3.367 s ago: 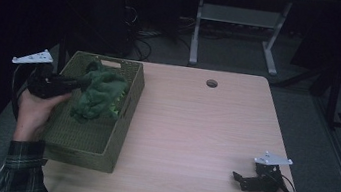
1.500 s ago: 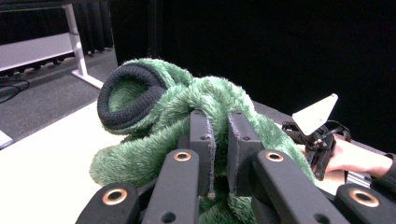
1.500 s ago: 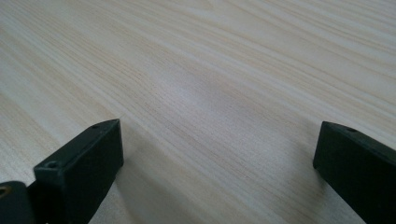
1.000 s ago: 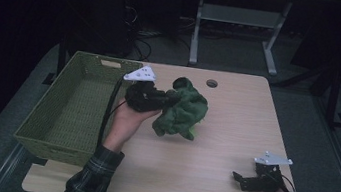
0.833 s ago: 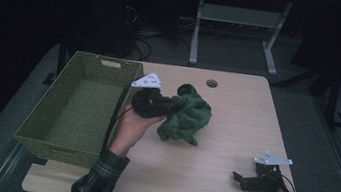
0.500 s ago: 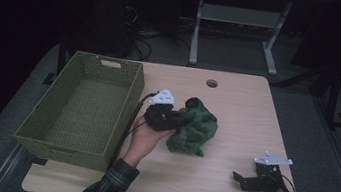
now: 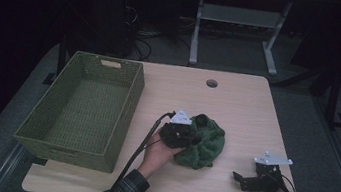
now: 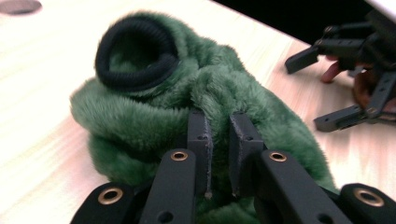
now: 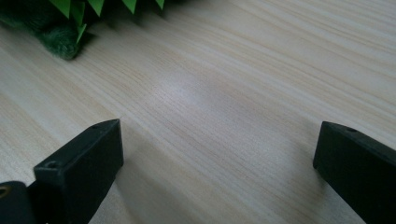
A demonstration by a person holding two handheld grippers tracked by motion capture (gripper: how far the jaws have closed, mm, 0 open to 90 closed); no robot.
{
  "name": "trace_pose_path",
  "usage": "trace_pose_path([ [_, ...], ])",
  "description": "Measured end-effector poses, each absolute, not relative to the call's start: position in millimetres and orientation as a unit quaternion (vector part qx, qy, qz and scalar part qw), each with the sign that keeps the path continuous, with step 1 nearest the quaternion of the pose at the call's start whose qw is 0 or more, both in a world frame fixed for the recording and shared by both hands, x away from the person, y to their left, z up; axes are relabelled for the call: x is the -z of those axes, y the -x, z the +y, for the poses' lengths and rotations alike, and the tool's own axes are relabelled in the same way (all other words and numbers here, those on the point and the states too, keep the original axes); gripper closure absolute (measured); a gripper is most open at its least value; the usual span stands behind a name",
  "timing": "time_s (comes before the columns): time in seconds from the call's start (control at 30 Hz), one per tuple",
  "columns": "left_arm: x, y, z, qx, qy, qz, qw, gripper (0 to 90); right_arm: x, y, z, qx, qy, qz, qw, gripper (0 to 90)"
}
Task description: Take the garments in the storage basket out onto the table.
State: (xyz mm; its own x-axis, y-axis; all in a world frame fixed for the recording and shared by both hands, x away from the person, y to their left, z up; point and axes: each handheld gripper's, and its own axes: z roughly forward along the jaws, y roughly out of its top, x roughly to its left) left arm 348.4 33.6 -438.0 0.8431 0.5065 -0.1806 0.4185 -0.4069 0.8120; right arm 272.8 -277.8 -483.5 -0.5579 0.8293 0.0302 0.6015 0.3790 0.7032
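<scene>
1. Gripping the green plush garment (image 8: pixel 205 102), my left claw (image 7: pixel 188 138) had its jaws pinched on a fold, mid-bench, right of the basket (image 7: pixel 81 108).
2. My right claw (image 7: pixel 243 179), jaws apart, rested near the bench's front right corner, garment to its left.

The bunched-up green plush fleece garment (image 7: pixel 202 143) lies in a rounded heap on the pale wooden table, right of the woven green basket and well apart from it, near the table's middle. Its pile is thick and furry, folded into deep creases. A black ribbed elastic cuff (image 8: pixel 135 58) sits on top of the heap, its round opening turned upward and showing green fleece inside. One fold of the fleece is pinched between the black jaws at its left side.
</scene>
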Motion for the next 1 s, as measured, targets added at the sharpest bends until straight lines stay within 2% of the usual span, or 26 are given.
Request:
trace_pose_path([
  [0.33, 467, -355, 20, -0.032, -0.848, 0.283, 0.446, 75.8, 483, -273, -278, -0.342, -0.439, 0.814, 0.166, 1.3],
  [0.63, 448, -352, 38, -0.044, -0.845, 0.274, 0.457, 51.8, 483, -273, -278, -0.342, -0.440, 0.814, 0.166, 1.3],
  [0.77, 440, -348, 54, -0.047, -0.845, 0.271, 0.459, 47.4, 483, -273, -278, -0.342, -0.440, 0.813, 0.166, 1.3],
  [1.0, 430, -343, 77, -0.059, -0.840, 0.274, 0.465, 45.5, 483, -272, -277, -0.338, -0.442, 0.814, 0.166, 1.6],
])
